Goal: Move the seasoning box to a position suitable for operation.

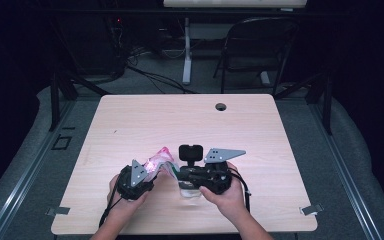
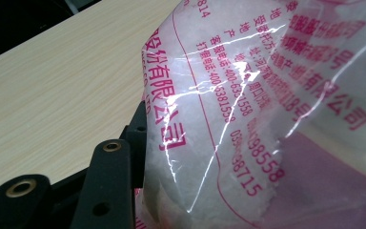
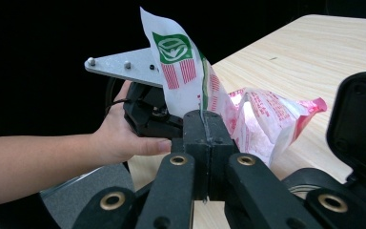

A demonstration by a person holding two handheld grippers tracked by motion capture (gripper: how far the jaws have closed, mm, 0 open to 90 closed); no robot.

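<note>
Black jaws of the right gripper [image 3: 204, 125] press together on an edge of the printed plastic bag [image 3: 262, 119], which rises directly above them. Left gripper [image 1: 150, 172] holds the bag's other side, pinching its bulk, above the counter [image 1: 130, 120].
</note>
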